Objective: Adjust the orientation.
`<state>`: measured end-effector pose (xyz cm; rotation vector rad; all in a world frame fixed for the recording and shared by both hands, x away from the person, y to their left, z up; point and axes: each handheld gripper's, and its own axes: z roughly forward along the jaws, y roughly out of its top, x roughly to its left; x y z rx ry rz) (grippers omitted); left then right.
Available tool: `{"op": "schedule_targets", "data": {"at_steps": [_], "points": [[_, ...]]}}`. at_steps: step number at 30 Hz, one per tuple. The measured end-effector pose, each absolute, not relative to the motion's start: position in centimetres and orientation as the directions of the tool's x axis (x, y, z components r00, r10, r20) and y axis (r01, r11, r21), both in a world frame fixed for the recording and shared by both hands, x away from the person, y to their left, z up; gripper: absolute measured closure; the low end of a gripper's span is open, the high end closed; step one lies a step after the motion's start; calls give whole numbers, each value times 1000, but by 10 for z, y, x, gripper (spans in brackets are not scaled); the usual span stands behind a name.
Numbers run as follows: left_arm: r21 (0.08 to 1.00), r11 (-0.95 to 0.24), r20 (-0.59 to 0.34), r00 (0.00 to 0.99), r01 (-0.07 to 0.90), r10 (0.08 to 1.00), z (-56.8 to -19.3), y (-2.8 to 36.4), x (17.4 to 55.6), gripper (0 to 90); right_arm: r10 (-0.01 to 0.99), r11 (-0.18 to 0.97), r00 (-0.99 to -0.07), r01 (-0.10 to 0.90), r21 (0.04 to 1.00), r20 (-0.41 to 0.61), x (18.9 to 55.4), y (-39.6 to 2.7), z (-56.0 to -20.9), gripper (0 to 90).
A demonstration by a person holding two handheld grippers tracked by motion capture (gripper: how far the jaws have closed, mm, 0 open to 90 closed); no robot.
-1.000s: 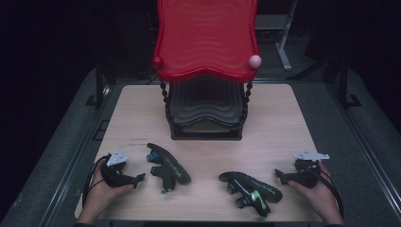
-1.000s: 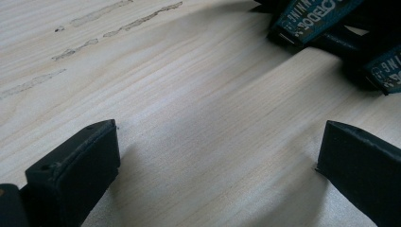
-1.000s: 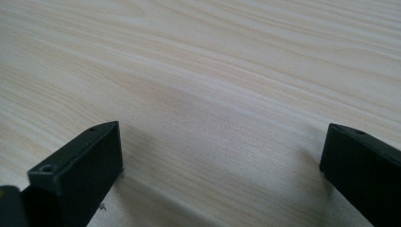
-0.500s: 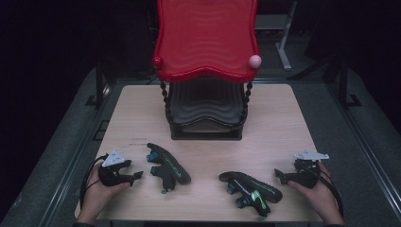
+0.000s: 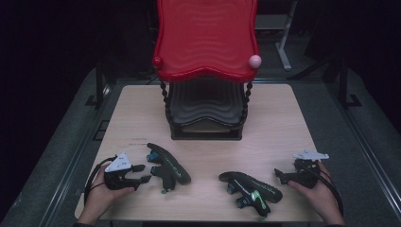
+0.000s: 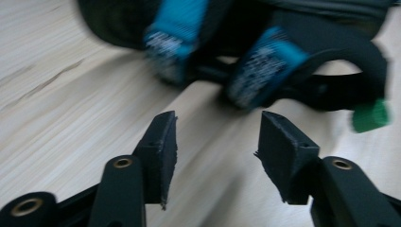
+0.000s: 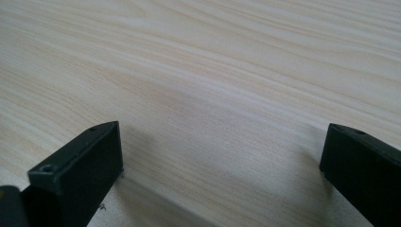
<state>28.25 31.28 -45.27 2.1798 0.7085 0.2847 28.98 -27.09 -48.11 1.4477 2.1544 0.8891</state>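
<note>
Two black sandals with blue straps lie on the wooden table (image 5: pixel 279 118). The left sandal (image 5: pixel 168 165) sits just right of my left gripper (image 5: pixel 144 173), whose fingertips point at it without touching. In the left gripper view the sandal's (image 6: pixel 265 71) blue straps and a green tag (image 6: pixel 371 116) lie just beyond the left gripper (image 6: pixel 217 142); its jaws have just been closing, stand partly open, and have nothing between them. The right sandal (image 5: pixel 250 189) lies near the front edge. My right gripper (image 5: pixel 280 174) rests to its right. The right gripper (image 7: pixel 222 146) stands wide open over bare wood.
A two-tier rack stands at the back middle of the table, with a red wavy top shelf (image 5: pixel 205 42) and a black lower shelf (image 5: pixel 205 101). A pink knob (image 5: pixel 255 61) caps its right corner. Dark floor surrounds the table.
The left gripper's jaws have narrowed, and the gripper has shifted slightly by the left sandal. The right gripper and both sandals have not moved.
</note>
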Motion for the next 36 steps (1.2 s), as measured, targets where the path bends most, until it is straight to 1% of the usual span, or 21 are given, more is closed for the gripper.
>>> {"op": "schedule_targets", "data": {"at_steps": [3, 6, 9, 15, 20, 26, 32, 36], "points": [[773, -526, -17, 840, 355, 542, -451, 302, 282, 501, 921, 265, -389, 669, 694, 23, 290, -270, -481, 0], [770, -540, 1, 845, 341, 535, -451, 293, 283, 530, 919, 267, -393, 669, 693, 25, 292, -269, -481, 0], [762, -555, 23, 843, 334, 538, -452, 286, 284, 569, 916, 272, -400, 667, 693, 25, 293, -268, -481, 0], [767, -558, 40, 844, 317, 535, -448, 287, 285, 675, 914, 276, -406, 665, 694, 25, 294, -267, -481, 0], [804, -508, 13, 844, 310, 536, -440, 290, 285, 689, 913, 276, -407, 665, 694, 27, 294, -267, -481, 0], [837, -449, -12, 830, 313, 558, -426, 309, 280, 699, 912, 279, -410, 664, 694, 26, 294, -267, -481, 0], [845, -426, -20, 817, 321, 577, -419, 332, 272, 705, 910, 281, -413, 663, 694, 25, 294, -267, -481, 0], [847, -422, -24, 816, 323, 577, -419, 336, 270, 709, 910, 282, -414, 662, 694, 25, 294, -267, -481, 0]]}}
